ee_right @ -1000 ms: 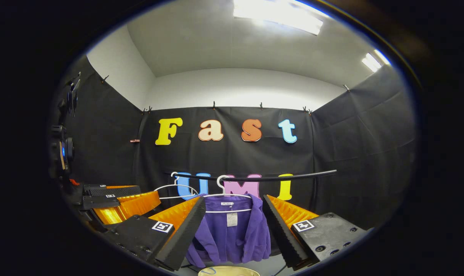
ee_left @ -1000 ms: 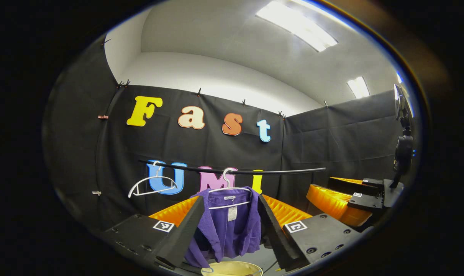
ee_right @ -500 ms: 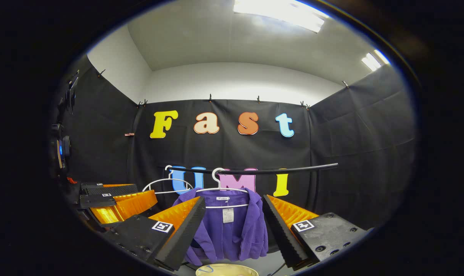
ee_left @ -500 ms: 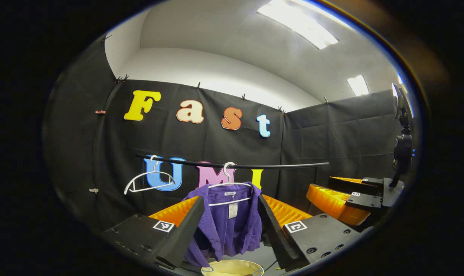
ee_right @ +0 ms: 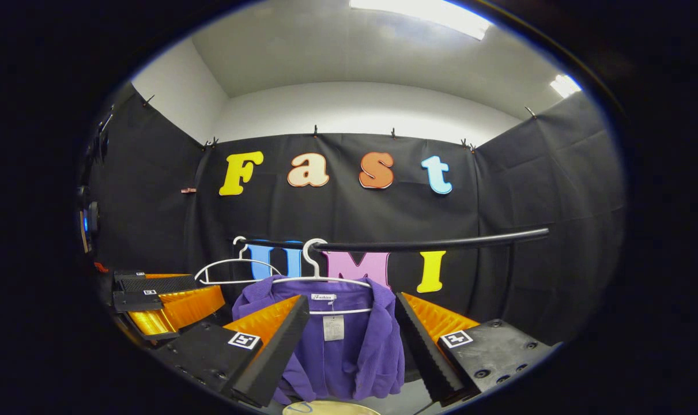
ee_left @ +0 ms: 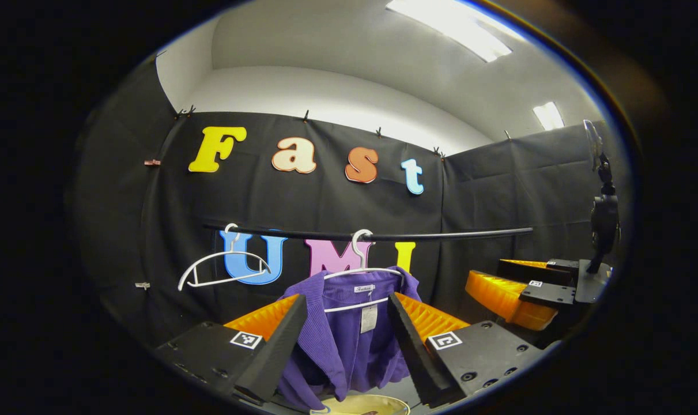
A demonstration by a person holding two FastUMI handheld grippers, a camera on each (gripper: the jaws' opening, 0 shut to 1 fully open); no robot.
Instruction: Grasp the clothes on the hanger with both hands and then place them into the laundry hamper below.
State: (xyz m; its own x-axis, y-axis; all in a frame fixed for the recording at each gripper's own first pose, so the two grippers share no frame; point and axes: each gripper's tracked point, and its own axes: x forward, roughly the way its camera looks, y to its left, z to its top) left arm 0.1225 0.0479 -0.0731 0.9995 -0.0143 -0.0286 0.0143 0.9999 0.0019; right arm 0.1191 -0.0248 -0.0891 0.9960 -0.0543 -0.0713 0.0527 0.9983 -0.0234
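Purple clothes (ee_left: 349, 328) hang on a white hanger (ee_left: 363, 271) from the black rail (ee_left: 383, 236) in the left gripper view, framed between the spread fingers of the left hand-held gripper (ee_left: 349, 346), which stands open and apart from the fabric. A bare white hanger (ee_left: 222, 271) hangs farther left on the same rail. Below the garment, the pale rim of the laundry hamper (ee_left: 363, 405) peeks up at the bottom edge. Off to the right sits the right hand-held gripper (ee_left: 521, 288), near a stand.

From the right gripper view, the purple clothes (ee_right: 349, 340) again hang on their hanger (ee_right: 320, 276) under the rail (ee_right: 418, 245), seen between the wide-open fingers of the right hand-held gripper (ee_right: 351, 346), which touch nothing. The empty hanger (ee_right: 233, 268) is just left of it, the hamper's rim (ee_right: 325, 409) lies beneath, and the left hand-held gripper (ee_right: 164, 300) shows at the left.
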